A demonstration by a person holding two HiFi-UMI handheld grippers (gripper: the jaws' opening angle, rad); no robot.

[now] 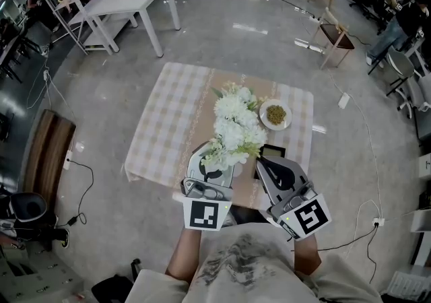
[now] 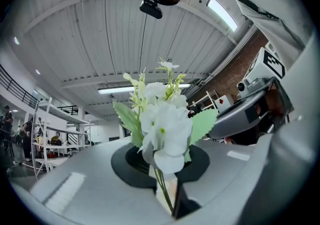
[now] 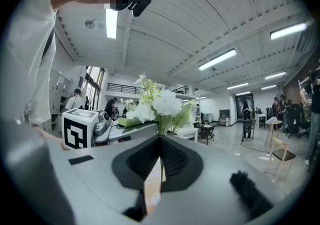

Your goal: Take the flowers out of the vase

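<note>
A bunch of white flowers (image 1: pixel 236 123) with green leaves stands mid-table on the checked cloth (image 1: pixel 168 126); the vase is hidden beneath the blooms. My left gripper (image 1: pixel 214 162) is at the bunch's near edge, shut on a white flower sprig (image 2: pixel 165 124) whose thin green stem runs down between the pads of this left gripper (image 2: pixel 167 171). My right gripper (image 1: pixel 260 160) is beside it, to the right. In the right gripper view a thin stem (image 3: pixel 161 166) lies between the closed jaws of the right gripper (image 3: pixel 160 141), with white blooms (image 3: pixel 159 103) just beyond the tips.
A white plate (image 1: pixel 276 114) of greenish-brown food sits right of the flowers, and a small black flat object (image 1: pixel 273 151) lies by the right gripper. Off the table are a white desk (image 1: pixel 128 2), wooden chairs (image 1: pixel 333 32), a bench (image 1: pixel 47 153) and floor cables.
</note>
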